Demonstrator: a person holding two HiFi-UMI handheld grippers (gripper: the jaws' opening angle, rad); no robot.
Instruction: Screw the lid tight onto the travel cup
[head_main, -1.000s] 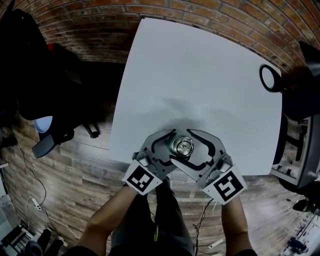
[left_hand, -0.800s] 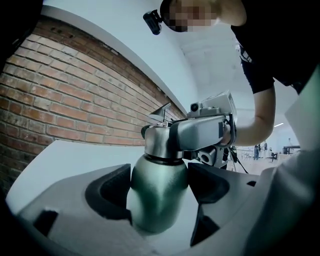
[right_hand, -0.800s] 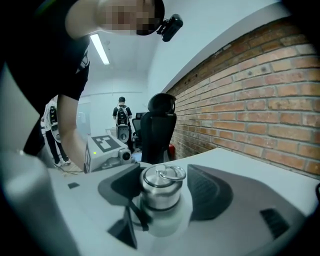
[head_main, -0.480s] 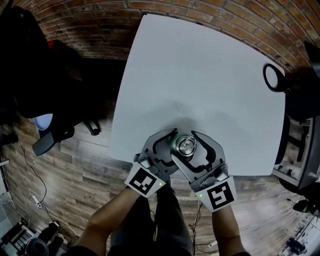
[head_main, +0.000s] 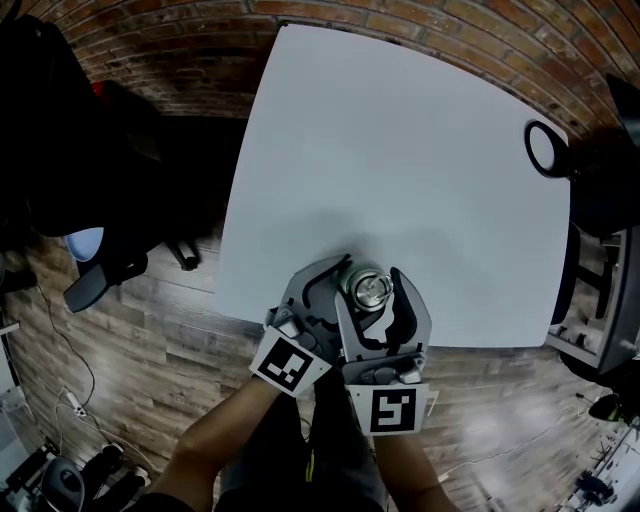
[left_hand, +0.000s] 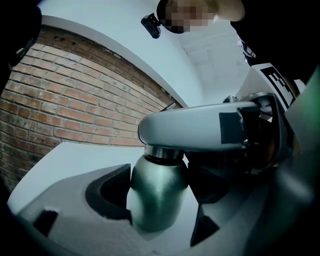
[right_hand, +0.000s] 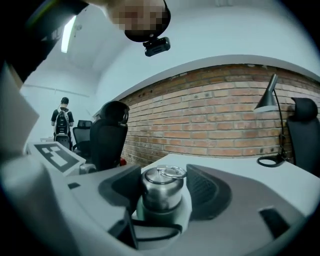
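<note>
Between the jaws of the left hand-held gripper (left_hand: 160, 196) sits the green body of the travel cup (left_hand: 156, 212), upright, with the pads pressed in on both sides below the shoulder. Directly above that, the right hand-held gripper (right_hand: 162, 194) crosses over and is clamped round the steel lid (right_hand: 159, 189). Its near pad is hard against the lid, its far pad at or just beside the other flank, and the little ring (right_hand: 171, 173) on top stands clear of both. So it's one holding and one turning, and here's where it could come unstuck. The lid is smooth metal, so if the right pads bite lightly they'll probably skate round it without tightening anything. If the left pinch is soft, the whole cup may spin with the lid. The two jaw sets are stacked very close, so any tilt of the right one could knock them together or drag the lid off square and bind the thread. Further out, the cup is near the table (head_main: 400, 150) edge closest to the person, and whether it rests on the surface I can't tell. A sideways shove while twisting could tip it off that edge.
</note>
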